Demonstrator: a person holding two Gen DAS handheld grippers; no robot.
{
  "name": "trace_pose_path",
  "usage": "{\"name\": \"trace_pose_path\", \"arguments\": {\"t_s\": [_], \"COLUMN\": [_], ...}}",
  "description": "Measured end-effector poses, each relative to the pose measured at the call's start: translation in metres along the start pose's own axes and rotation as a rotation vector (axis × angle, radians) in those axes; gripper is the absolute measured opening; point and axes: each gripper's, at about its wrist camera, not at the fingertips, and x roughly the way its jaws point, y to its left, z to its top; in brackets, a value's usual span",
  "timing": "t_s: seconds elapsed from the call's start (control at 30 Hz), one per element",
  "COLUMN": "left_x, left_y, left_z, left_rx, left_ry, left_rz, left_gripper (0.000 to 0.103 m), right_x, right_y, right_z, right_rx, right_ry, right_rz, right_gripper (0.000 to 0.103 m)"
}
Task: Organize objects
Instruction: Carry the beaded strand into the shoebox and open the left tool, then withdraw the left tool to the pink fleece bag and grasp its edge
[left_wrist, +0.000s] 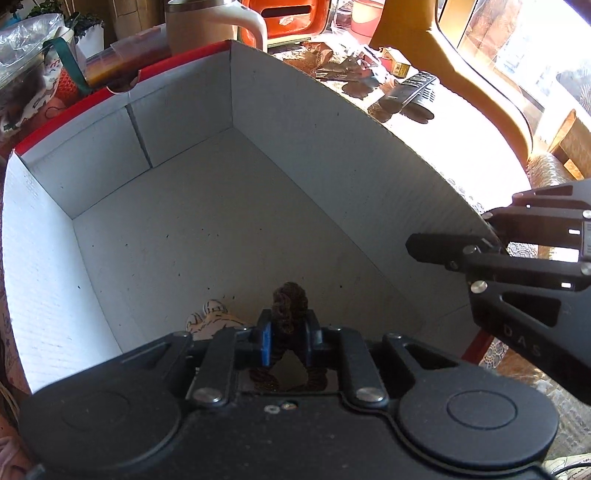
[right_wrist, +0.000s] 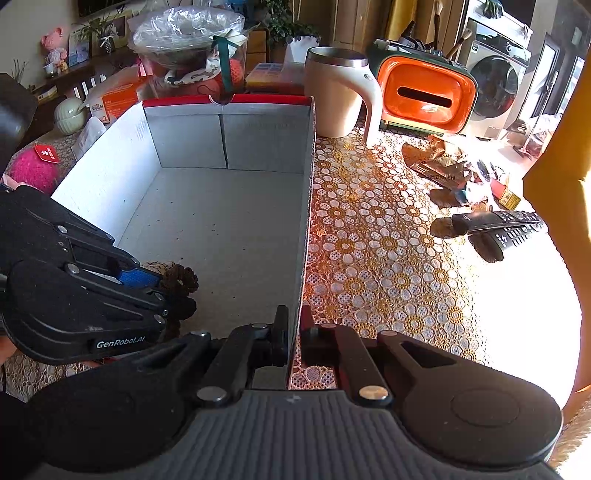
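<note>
An open white cardboard box (left_wrist: 295, 122) with a red rim stands on the table, its floor bare but for dark specks. My left gripper (left_wrist: 289, 326) reaches down into its near end. Its blue pads (left_wrist: 264, 338) are shut on a dark brown knitted thing (left_wrist: 290, 299). A cream striped part (left_wrist: 208, 314) hangs beside that thing, low over the box floor. From the right wrist view the left gripper (right_wrist: 173, 291) and the brown thing (right_wrist: 183, 277) show at the box's (right_wrist: 110, 177) near left. My right gripper (right_wrist: 294, 326) is shut on the box's right wall, one finger on each side.
A floral lace tablecloth (right_wrist: 369, 240) covers the table right of the box. Two black remotes (right_wrist: 498, 225) and crumpled wrappers (right_wrist: 443, 166) lie there. A cream mug (right_wrist: 336, 96) and an orange tissue holder (right_wrist: 424, 96) stand behind the box. A pink fluffy thing (right_wrist: 33, 170) lies to its left.
</note>
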Motion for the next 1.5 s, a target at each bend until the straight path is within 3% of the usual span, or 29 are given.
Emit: {"name": "trace_pose_path", "arguments": {"t_s": [0.23,0.37,0.47,0.97,1.5], "left_x": [0.001,-0.005,-0.011,-0.063,-0.149], "left_y": [0.000,0.001,0.001,0.012,0.064], "left_z": [0.001,0.000,-0.001,-0.020,-0.078], "left_rx": [-0.004,-0.007,-0.004,-0.050,-0.203], "left_ry": [0.016,-0.016,-0.047,-0.191,-0.339], "left_rz": [0.013,0.021,0.031,0.067,0.127], "left_gripper": [0.023,0.041,0.049,0.049,0.056], "right_x": [0.001,0.000,0.001,0.002,0.003], "right_y": [-0.001,-0.001,-0.001,0.000,0.005], "right_z": [0.000,0.000,0.000,0.001,0.004], "right_rx": [0.005,0.006,0.008,0.006,-0.024], "right_ry": [0.002,0.003,0.003,0.013,0.024], "right_rz": [0.003,0.003,0.003,-0.007,-0.026], "right_gripper": [0.006,0.006,0.006,0.006,0.006]}}
